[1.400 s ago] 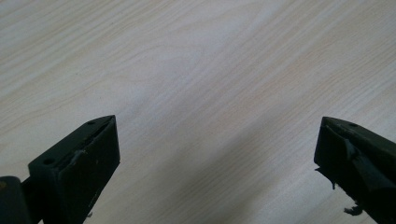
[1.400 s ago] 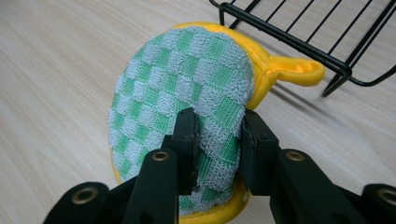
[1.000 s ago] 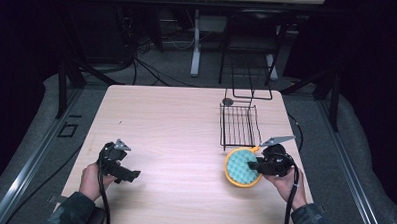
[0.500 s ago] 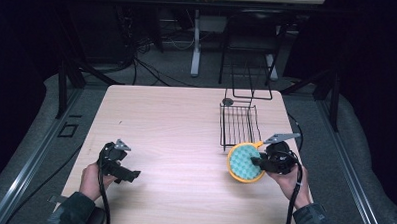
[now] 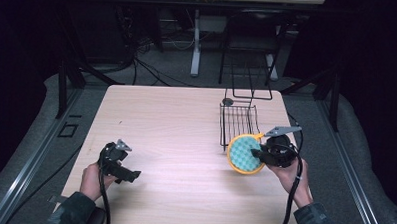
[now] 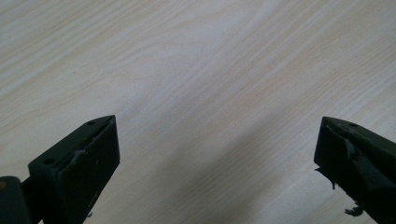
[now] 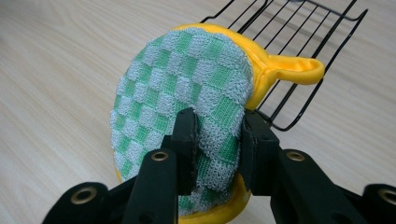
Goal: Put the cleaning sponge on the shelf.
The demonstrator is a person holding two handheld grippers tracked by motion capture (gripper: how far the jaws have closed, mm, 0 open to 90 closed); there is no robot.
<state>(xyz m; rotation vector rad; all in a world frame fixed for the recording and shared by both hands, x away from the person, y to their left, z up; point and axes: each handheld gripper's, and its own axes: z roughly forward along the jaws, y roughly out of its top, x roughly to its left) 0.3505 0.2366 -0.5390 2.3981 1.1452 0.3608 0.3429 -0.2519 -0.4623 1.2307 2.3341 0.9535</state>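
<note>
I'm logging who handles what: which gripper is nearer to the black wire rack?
Right. The right gripper, shut on the green-checked pot holder, sits just beside the wire rack. The left gripper hangs open across the table, far from it.

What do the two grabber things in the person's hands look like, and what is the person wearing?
Both are black. The left gripper has two blocky black jaws with worn, frayed pads, and a small grey plate on top. The right gripper has black jaws with round bolt holes and a grey three-cornered plate. A black cable trails from each. The sleeves are dark camouflage.
</note>
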